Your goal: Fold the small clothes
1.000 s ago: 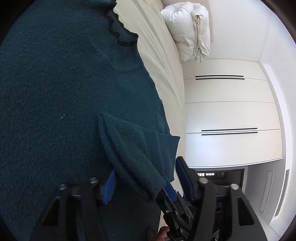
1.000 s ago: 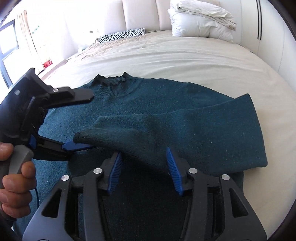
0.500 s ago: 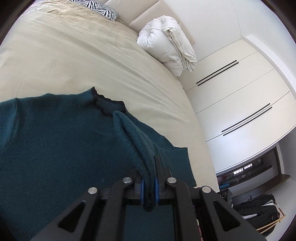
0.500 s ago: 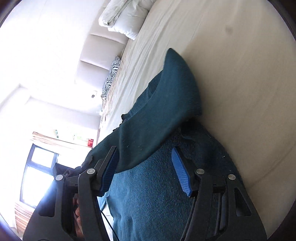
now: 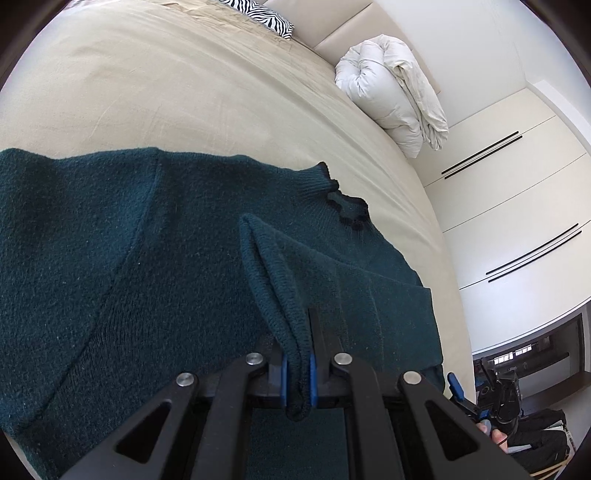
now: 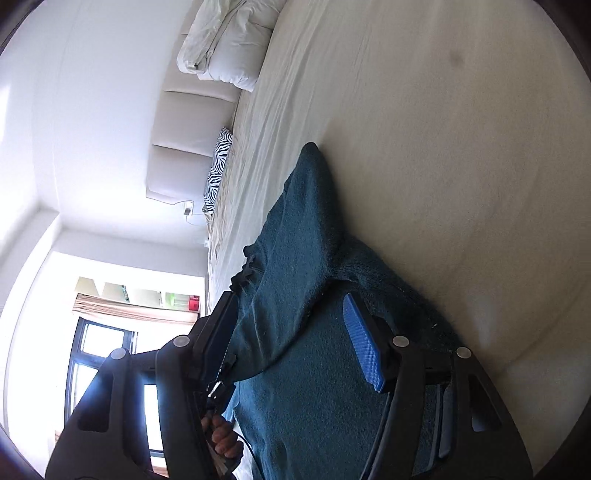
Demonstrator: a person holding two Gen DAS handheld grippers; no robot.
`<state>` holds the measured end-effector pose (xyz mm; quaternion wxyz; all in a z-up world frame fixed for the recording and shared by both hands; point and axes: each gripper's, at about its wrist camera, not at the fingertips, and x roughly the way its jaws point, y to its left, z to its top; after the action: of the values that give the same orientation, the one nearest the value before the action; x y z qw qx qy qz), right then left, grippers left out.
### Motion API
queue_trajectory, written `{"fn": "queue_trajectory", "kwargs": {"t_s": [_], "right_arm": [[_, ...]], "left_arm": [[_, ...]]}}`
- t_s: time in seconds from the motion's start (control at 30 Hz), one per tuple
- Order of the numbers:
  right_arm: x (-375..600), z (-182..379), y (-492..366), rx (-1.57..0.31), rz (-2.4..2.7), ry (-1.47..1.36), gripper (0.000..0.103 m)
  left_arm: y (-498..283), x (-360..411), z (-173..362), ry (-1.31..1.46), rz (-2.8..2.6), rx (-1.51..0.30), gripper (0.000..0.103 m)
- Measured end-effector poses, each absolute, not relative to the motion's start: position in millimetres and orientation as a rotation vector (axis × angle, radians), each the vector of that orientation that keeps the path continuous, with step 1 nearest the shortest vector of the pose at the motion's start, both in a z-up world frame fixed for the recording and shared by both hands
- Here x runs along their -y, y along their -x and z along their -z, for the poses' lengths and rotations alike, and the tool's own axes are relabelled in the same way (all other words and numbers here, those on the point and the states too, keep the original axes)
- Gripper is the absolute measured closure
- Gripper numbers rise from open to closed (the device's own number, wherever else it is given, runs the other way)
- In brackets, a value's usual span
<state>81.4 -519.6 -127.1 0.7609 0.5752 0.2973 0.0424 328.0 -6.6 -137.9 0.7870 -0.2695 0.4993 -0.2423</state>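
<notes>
- Bed (image 5: 184, 92) with beige sheet carries a dark green sweater (image 5: 147, 277), spread flat
- Folded white duvet (image 5: 391, 92) lies near the headboard
- Zebra-print pillow (image 5: 266, 18) rests at the bed's head

black claw (image 5: 296, 369), blue pads (image 6: 364, 347), silver screws

Left tongs (image 5: 296, 369): black frame, blue pads, jaws drawn nearly together and pinching a fold of the sleeve cuff (image 5: 291, 354), which stands up between them

Right tongs (image 6: 295, 343): black frame, blue ribbed pads (image 6: 364, 350), jaws spread wide, rolled sideways; dark green knit lies between them, resting against one pad and clear of the other

Hand (image 6: 221, 439): fingers partly seen low in the right wrist view, wrapped around a black grip; which hand cannot be told
</notes>
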Motion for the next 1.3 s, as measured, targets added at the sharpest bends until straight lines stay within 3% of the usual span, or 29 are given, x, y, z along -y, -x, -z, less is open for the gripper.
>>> {"fn": "queue_trajectory", "kwargs": {"t_s": [0.2, 0.37, 0.67, 1.3], "right_arm": [[540.7, 106.1, -121.3, -0.714, -0.143, -1.179, 0.044], [541.4, 125.3, -191.5, -0.827, -0.165, -1.151, 0.044], [572.3, 151.7, -268.3, -0.872, -0.148, -1.212, 0.046], [538.2, 146.3, -148.6, -0.927, -0.242, -1.162, 0.046]], "left_arm": [[-339.3, 10.6, 159.3, 0.630, 0.537, -1.061, 0.091], [-340.7, 7.7, 171.3, 0.664, 0.583, -0.999, 0.091], [-343.7, 6.7, 176.7, 0.681, 0.597, -0.993, 0.091], [-338.4, -1.0, 178.8, 0.691, 0.606, -0.989, 0.091]]}}
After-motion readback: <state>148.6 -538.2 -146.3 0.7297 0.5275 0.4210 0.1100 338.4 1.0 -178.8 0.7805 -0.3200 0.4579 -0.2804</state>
